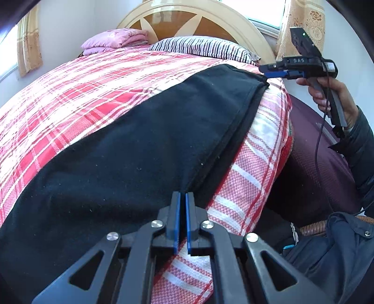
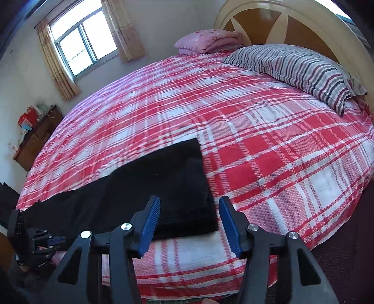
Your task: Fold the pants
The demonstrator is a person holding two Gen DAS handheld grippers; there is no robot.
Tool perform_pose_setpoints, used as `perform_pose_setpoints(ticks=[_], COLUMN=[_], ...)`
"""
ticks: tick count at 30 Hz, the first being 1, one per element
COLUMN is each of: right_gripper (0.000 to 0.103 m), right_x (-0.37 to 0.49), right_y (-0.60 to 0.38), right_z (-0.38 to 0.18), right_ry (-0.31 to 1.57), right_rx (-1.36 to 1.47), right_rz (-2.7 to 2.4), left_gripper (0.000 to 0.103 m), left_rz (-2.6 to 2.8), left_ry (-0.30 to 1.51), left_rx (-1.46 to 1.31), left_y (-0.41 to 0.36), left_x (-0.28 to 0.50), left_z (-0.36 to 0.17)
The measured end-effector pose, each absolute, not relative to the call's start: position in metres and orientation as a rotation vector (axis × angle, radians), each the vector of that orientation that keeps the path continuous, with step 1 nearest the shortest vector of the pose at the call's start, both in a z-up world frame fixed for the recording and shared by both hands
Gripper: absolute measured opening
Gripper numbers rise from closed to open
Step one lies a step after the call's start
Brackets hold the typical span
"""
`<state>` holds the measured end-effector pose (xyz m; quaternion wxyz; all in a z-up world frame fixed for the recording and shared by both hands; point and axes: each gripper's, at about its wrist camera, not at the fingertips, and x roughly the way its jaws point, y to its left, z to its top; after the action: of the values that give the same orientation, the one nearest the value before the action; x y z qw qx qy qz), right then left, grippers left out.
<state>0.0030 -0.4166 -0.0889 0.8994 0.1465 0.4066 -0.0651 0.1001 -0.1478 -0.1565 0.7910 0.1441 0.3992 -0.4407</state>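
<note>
Black pants (image 2: 145,187) along bed (image 2: 257,145) edge, right tongs (image 2: 189,222) agape

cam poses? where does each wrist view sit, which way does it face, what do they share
Left wrist: low at the bed edge, looking along the black pants toward the headboard; own left gripper nearly shut on the pants' edge, right gripper and hand far right.
Right wrist: above the pants' end, facing across the bed toward the window; own right gripper open.
Shared: pants, striped pillow, headboard.

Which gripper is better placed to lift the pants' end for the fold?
Probably the right gripper: its jaws stand open astride the corner of the black pants. The left gripper looks nearly shut at the long edge.
</note>
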Motion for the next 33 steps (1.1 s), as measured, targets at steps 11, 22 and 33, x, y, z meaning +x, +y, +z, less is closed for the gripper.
perform_pose_setpoints(ticks=[11, 22, 33], right_gripper=[0.004, 0.007, 0.059], right_x=[-0.007, 0.004, 0.024], right_y=[-0.401, -0.424, -0.335], right_z=[-0.065, -0.094, -0.058], right_ry=[0.795, 0.881, 0.812], right_rx=[0.165, 0.203, 0.046], right_rz=[-0.151, -0.218, -0.007], left_gripper=[0.003, 0.004, 0.046], left_rz=[-0.984, -1.024, -0.822], left_ry=[0.824, 0.895, 0.802], left_rx=[0.237, 0.279, 0.249], left_y=[-0.132, -0.139, -0.049], left_x=[0.1, 0.1, 0.108], left_z=[-0.138, -0.158, -0.129])
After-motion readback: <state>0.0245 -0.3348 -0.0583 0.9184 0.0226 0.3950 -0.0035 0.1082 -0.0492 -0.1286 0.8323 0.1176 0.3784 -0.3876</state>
